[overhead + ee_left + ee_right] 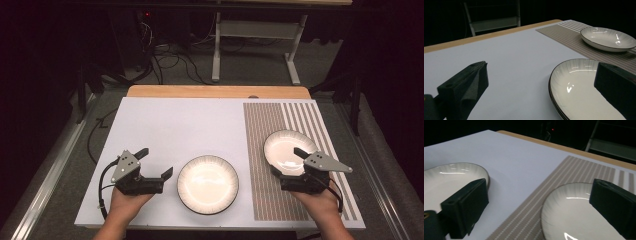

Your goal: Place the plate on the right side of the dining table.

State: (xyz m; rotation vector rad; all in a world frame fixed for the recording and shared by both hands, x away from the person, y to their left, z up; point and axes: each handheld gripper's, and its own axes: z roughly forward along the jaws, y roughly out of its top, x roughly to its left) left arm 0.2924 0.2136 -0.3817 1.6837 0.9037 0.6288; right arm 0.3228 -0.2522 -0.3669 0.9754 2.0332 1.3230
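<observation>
The right gripper (286, 160) stands with its jaws spread wide and nothing clamped between them. They straddle the near edge of the right plate (287, 151), which sits on the striped placemat (265, 130) at the right of the table; in the right gripper view one jaw hangs over that plate's bowl (571, 212) and the other over the white board, so the plate looks released rather than gripped. Whether a pad brushes the rim I cannot say from this angle.

The left gripper (157, 162) is likewise spread, holding nothing, its jaws pointing toward the centre plate (208, 184). In the left gripper view one jaw overlaps that plate's near-left rim (554, 82) while the other hangs over bare board.

My reading is that the right hand has set its plate down and the centre plate is next. To do that cleanly, the right gripper should back straight off toward the near edge before lifting, so neither jaw hooks the lip. For the pickup, one jaw should slide under the rim and one over it, closing squarely on the edge, since a glazed rim will slip from a slanted pinch.

Counted: two plates, one placemat, one white board (165, 125), two grippers.
</observation>
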